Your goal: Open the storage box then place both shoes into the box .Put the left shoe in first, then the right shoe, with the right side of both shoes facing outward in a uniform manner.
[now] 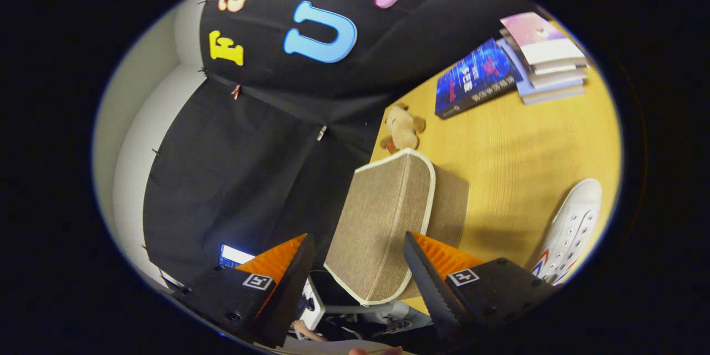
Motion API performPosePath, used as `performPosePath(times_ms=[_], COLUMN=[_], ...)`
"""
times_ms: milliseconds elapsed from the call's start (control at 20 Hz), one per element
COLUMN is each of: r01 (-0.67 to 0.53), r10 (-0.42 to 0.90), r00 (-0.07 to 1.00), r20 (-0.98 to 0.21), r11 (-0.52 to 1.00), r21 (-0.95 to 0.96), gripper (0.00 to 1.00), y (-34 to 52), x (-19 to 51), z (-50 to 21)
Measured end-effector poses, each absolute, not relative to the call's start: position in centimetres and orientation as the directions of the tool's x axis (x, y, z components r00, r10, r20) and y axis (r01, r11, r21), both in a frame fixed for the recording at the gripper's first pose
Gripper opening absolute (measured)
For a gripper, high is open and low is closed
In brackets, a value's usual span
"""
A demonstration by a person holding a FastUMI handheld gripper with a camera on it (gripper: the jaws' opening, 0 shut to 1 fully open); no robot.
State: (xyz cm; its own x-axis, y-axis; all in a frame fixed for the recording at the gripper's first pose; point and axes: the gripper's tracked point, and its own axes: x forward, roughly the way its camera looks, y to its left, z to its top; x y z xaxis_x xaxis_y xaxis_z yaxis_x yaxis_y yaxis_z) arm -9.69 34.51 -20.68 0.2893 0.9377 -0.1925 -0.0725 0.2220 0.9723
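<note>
Gripper view: the gripper (355, 266) hangs spread apart, gripping nothing. The fabric storage box (383, 222) sits between its fingers at the table (521, 144) edge; it looks light and soft-walled, best pinched at its piped lid rim. A white shoe (571, 227) lies right.

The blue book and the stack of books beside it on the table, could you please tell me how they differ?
The blue book lies alone, flat on the wooden table; the stack of books is several piled up. The blue book has a dark cover; the stack is pale, pink on top. Both lie far beyond the open tongs, past the storage box.
</note>
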Motion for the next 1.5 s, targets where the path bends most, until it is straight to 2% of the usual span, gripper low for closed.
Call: performPosePath(times_ms=[200,450,650,750,900,1050,1150,1500], r01=[0.078,0.163,0.282,0.319,0.318,0.297,0.284,0.191], r10=[0.962,0.966,0.974,0.974,0.976,0.974,0.974,0.954], r00=[0.213,0.205,0.216,0.225,0.219,0.223,0.225,0.248], r20=[-0.171,-0.158,-0.072,-0.024,0.007,-0.025,0.006,0.167], r11=[0.158,0.125,0.008,-0.05,-0.078,-0.043,-0.071,-0.217], r21=[0.984,0.979,0.96,0.946,0.945,0.954,0.956,0.957], gripper=[0.98,0.98,0.96,0.87,0.61,0.29,0.15,0.15], y=[36.7,39.1,40.3,40.0,39.3,38.5,38.3,38.7], x=[-10.1,-10.2,-10.4,-10.6,-11.6,-11.1,-11.4,-10.9], z=[-25.4,-28.7,-29.1,-28.7,-28.5,-29.1,-27.8,-18.9])
